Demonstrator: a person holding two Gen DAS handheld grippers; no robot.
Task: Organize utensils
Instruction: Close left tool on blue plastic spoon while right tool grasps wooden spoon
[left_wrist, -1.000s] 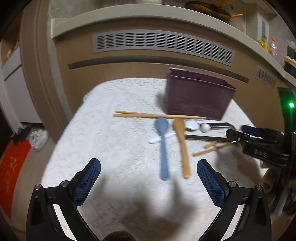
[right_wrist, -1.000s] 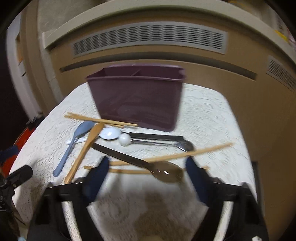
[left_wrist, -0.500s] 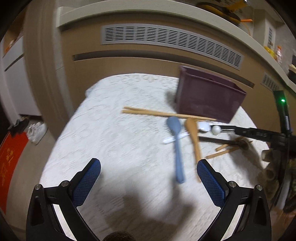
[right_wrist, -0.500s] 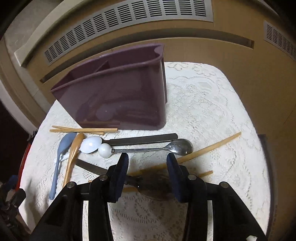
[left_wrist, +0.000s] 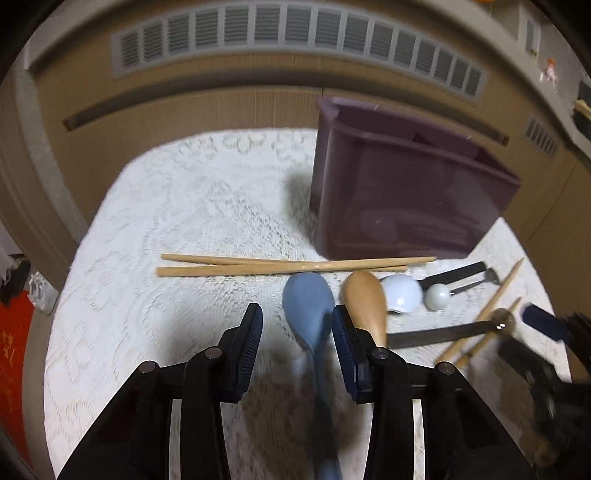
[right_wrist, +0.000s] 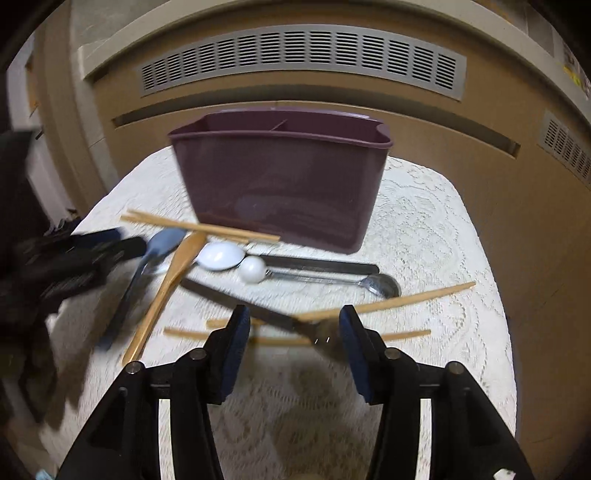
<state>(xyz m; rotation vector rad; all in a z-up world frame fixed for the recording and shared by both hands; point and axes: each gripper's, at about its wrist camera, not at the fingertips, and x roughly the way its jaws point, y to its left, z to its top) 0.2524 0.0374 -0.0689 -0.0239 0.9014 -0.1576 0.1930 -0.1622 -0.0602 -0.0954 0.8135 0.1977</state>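
Note:
In the left wrist view my left gripper (left_wrist: 297, 332) hangs low over the lace cloth. The blue spoon (left_wrist: 306, 306) lies between its closing jaws, near the right pad and apart from the left one. A wooden spoon (left_wrist: 365, 299) lies just to the right. In the right wrist view my right gripper (right_wrist: 295, 332) straddles the bowl end of a dark spoon (right_wrist: 240, 301), jaws opening and pads clear of it. The purple divided caddy (right_wrist: 280, 184) stands upright behind the utensils.
A chopstick pair (left_wrist: 277, 264) lies in front of the caddy (left_wrist: 406, 206). A white spoon (right_wrist: 221, 254), a metal spoon (right_wrist: 332, 280) and a black handle (right_wrist: 317, 264) lie beside it. Loose chopsticks (right_wrist: 388, 304) cross the dark spoon. A brown cabinet front (right_wrist: 461, 147) stands behind.
My left gripper moved forward and down to the blue spoon and its jaws narrowed around it. The right gripper's jaws widened from half a second ago; the dark spoon still lies on the cloth.

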